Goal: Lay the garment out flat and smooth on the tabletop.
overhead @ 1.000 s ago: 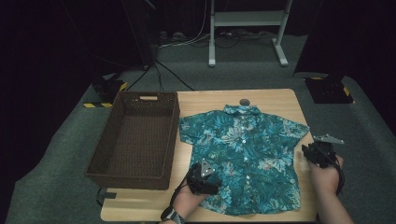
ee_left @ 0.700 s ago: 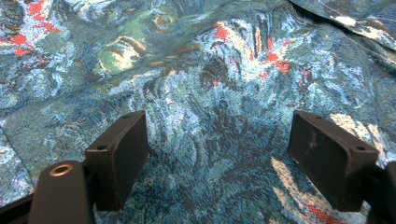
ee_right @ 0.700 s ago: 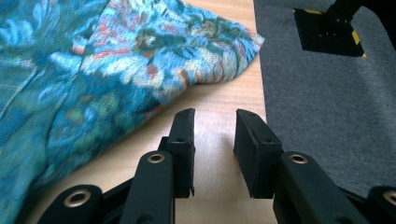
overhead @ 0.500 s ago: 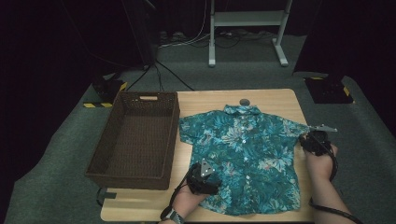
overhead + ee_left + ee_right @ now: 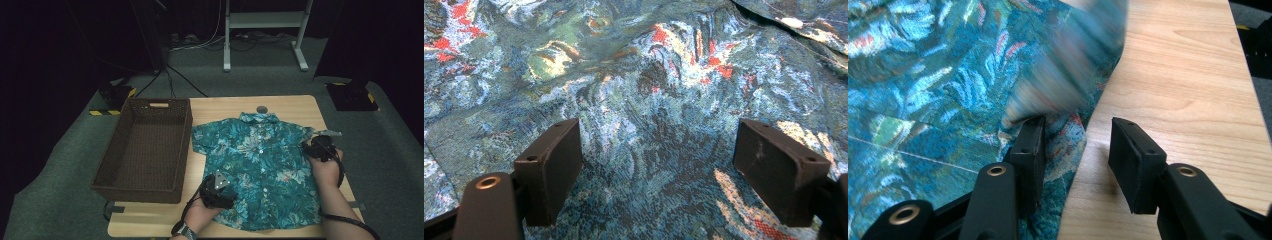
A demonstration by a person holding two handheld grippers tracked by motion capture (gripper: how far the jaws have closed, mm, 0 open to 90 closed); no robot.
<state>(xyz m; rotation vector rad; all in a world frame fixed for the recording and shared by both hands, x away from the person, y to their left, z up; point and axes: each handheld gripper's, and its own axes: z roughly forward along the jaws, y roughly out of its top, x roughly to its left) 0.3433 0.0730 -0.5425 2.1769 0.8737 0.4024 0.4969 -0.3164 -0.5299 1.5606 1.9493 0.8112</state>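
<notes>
A teal flowered shirt (image 5: 265, 170) lies spread flat on the counter (image 5: 300, 107), just right of a brown basket (image 5: 145, 150). The left claw (image 5: 656, 160) stands released, its jaws wide apart over the cloth near the shirt's lower left hem, with fabric lying flat between them. The right claw (image 5: 1075, 150) sits at the shirt's right sleeve edge; its jaws have just been opening, one resting on the sleeve, the other over bare wood, with the sleeve's edge between them unpinched.
</notes>
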